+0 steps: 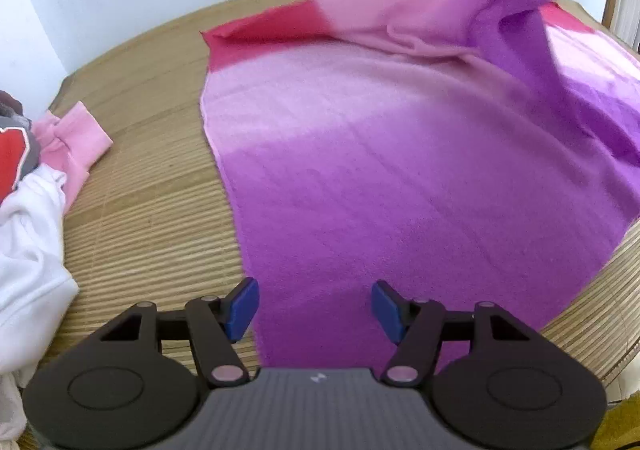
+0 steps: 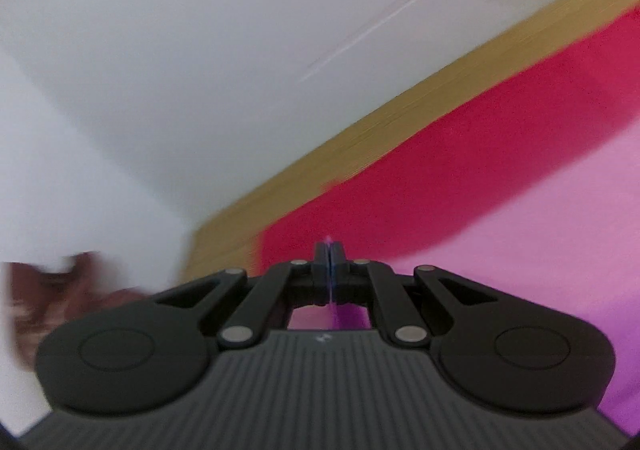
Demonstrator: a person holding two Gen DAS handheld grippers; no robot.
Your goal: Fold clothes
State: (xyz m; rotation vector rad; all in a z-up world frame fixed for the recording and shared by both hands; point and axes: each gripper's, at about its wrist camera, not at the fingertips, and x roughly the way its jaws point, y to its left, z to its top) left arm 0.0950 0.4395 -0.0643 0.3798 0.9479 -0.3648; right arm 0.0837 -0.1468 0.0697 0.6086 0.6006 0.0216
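Jaws of the right gripper [image 2: 330,250] are clamped on a raised corner of the purple-pink-red fleece cloth [image 1: 400,169], left gripper's [image 1: 314,308] gaping empty; slippage is risked by the thin pinch.

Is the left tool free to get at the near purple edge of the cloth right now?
Probably yes. The left tool stands open and empty right above the near purple end of the cloth, with nothing between. The right tool is shut on a far corner, lifted well clear of it.
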